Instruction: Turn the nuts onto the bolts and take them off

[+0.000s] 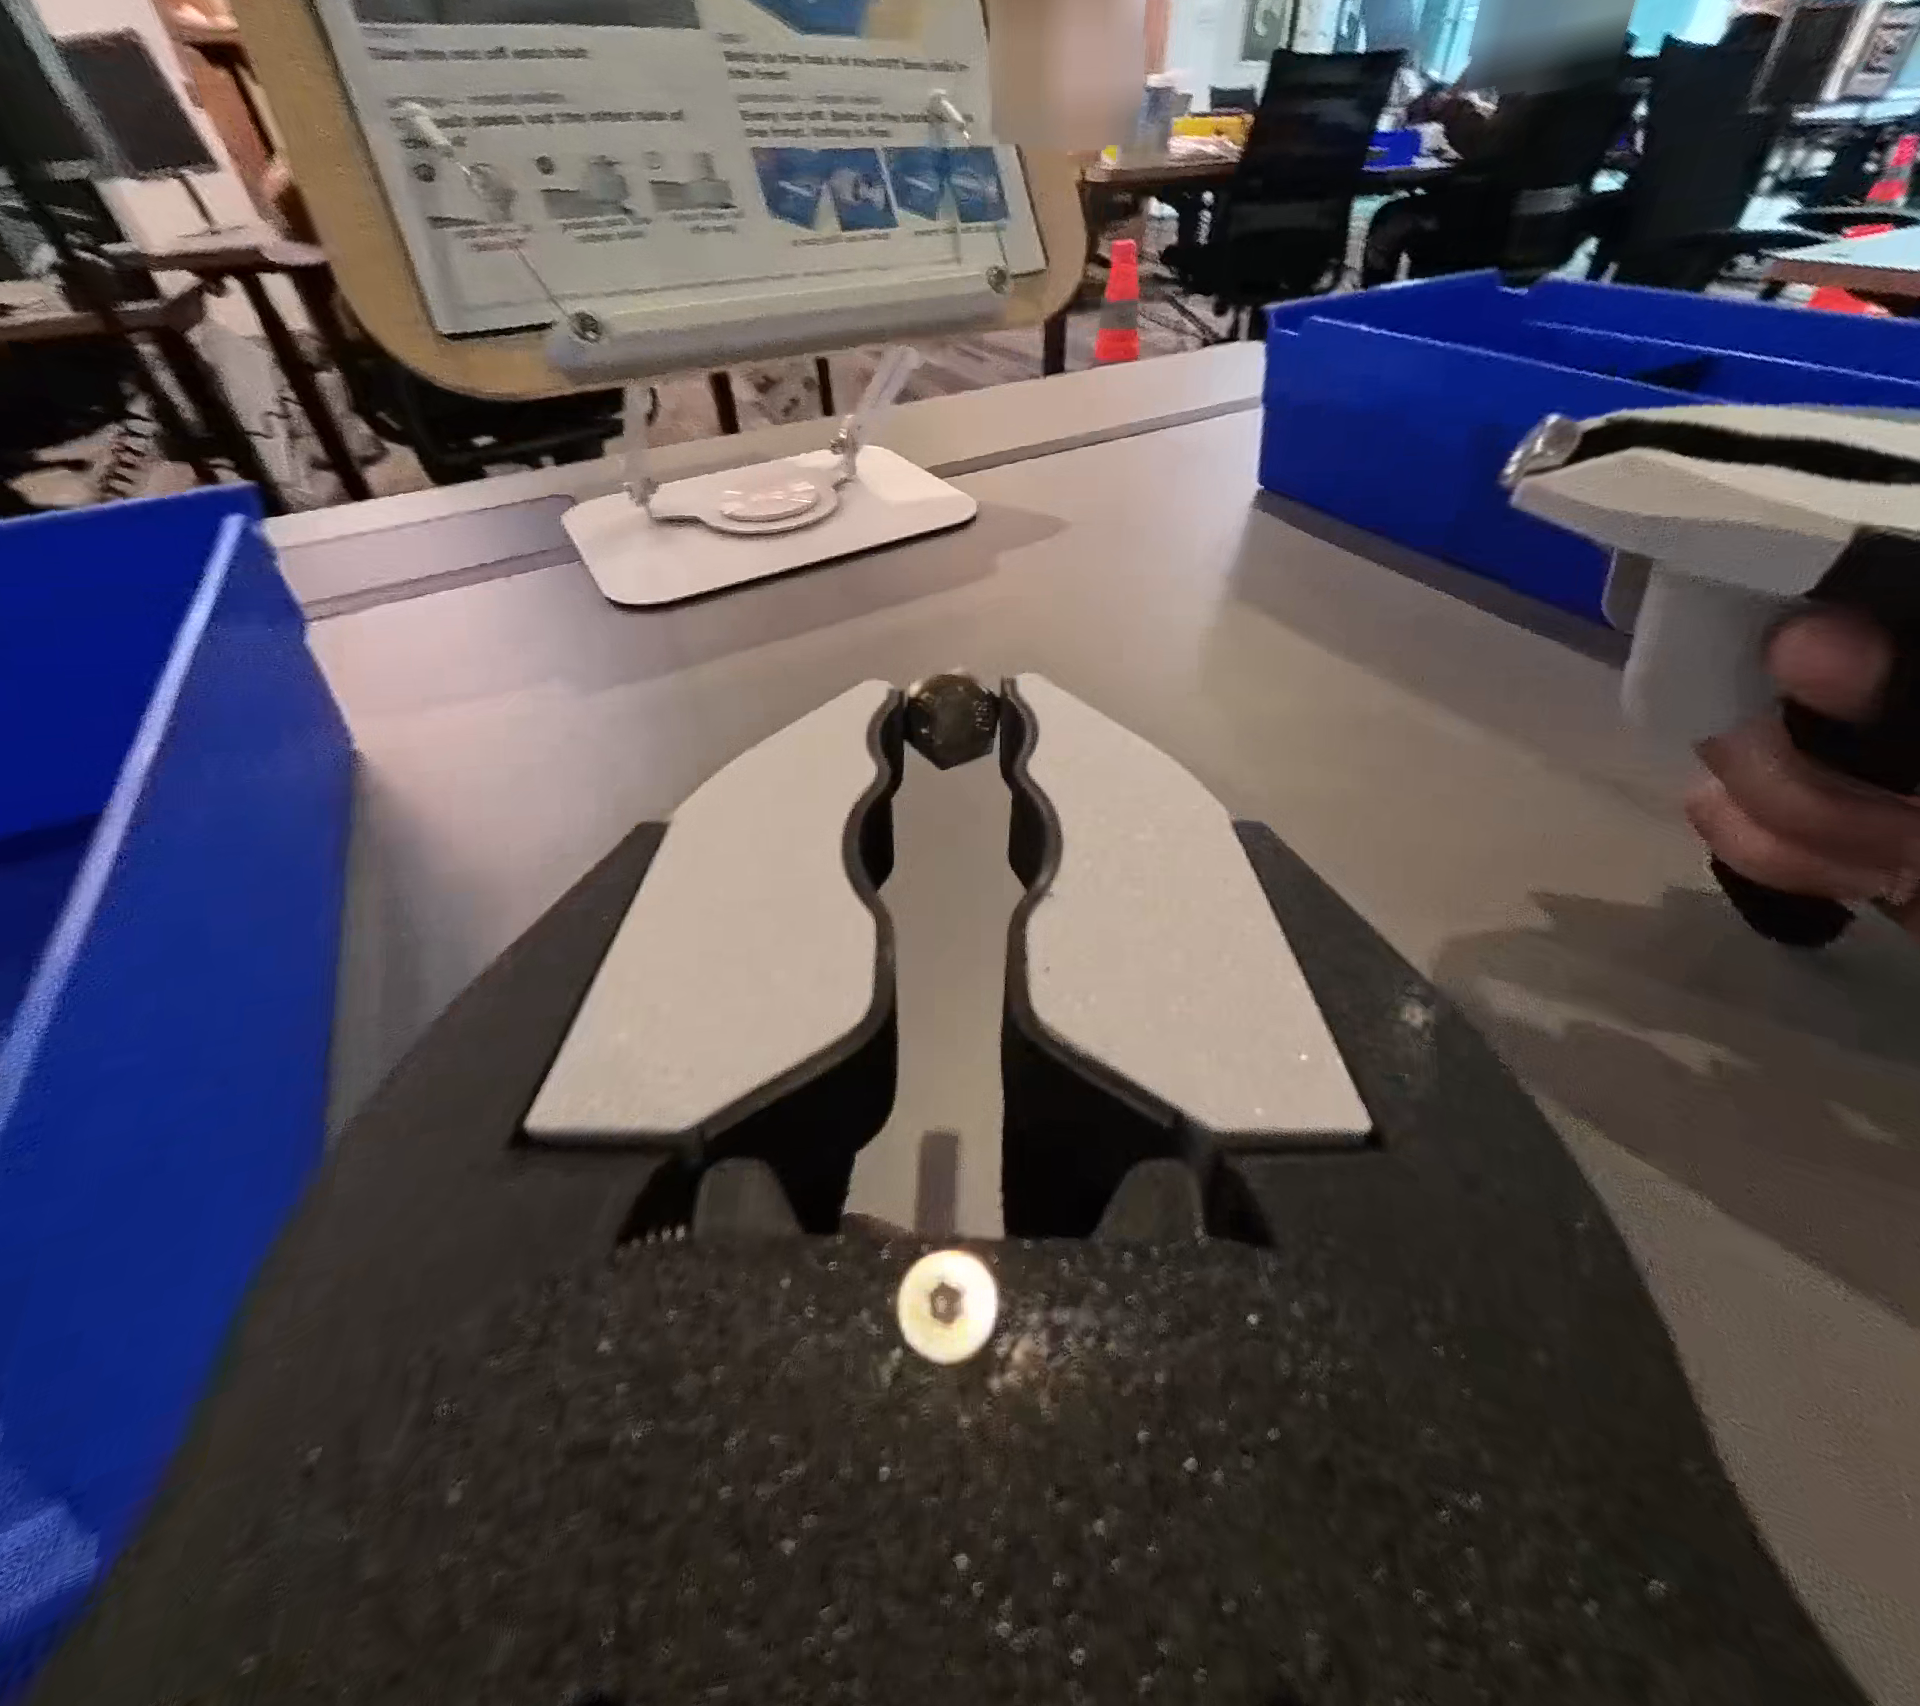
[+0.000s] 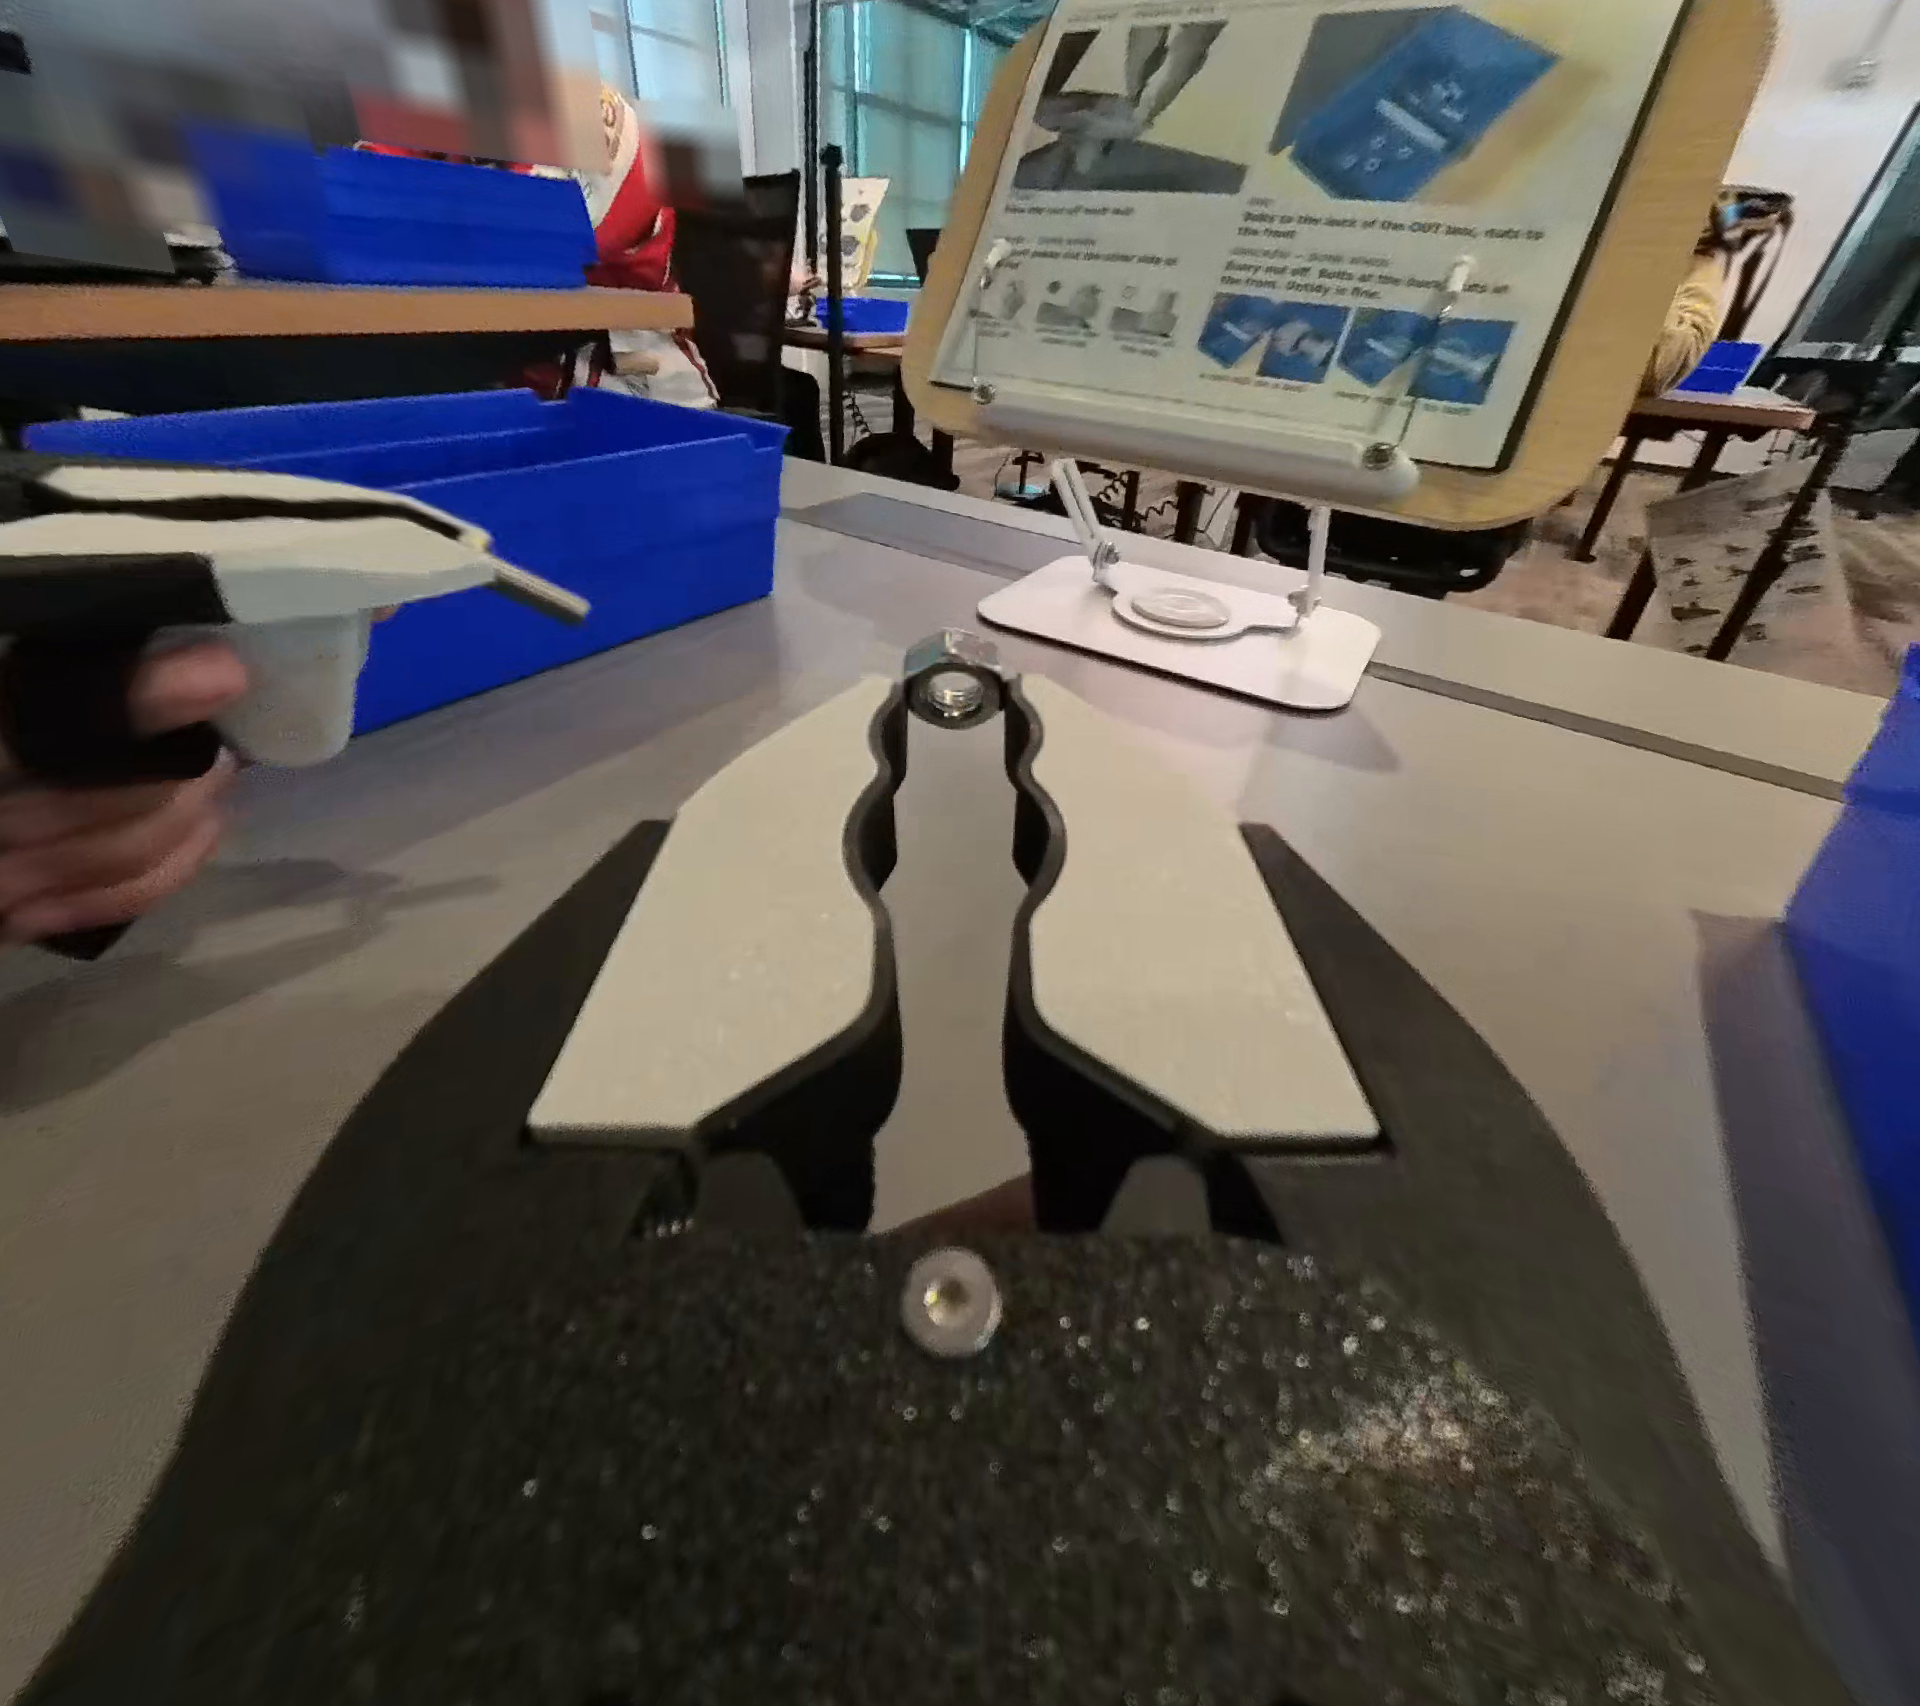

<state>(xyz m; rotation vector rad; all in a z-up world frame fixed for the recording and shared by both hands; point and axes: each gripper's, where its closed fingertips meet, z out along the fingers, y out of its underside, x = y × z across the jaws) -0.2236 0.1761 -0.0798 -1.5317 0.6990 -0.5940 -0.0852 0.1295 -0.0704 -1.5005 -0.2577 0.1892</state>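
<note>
1. The bolt point(image 1: 948, 719) is sitting at centre frame of the left wrist view, head toward the camera, pinched between the tips of the left claw point(image 1: 951, 721). In the right wrist view its shank is poking out of that claw at left of frame.
2. The nut point(image 2: 950, 682) is sitting at centre frame of the right wrist view, threaded bore facing the camera, clamped at the tips of the right claw point(image 2: 951, 688).
3. Both parts are being held above the grey worktop point(image 1: 1195, 617), well apart from each other; nothing is threaded.
4. Blue bins point(image 1: 1558, 399) are flanking the worktop, and an instruction board point(image 1: 665, 98) on a stand is occupying upper centre.
5. Risks, as judged: cross-threading if the axes are meeting tilted; tip-only grips are letting either part pivot or drop onto the worktop under twisting load.
</note>
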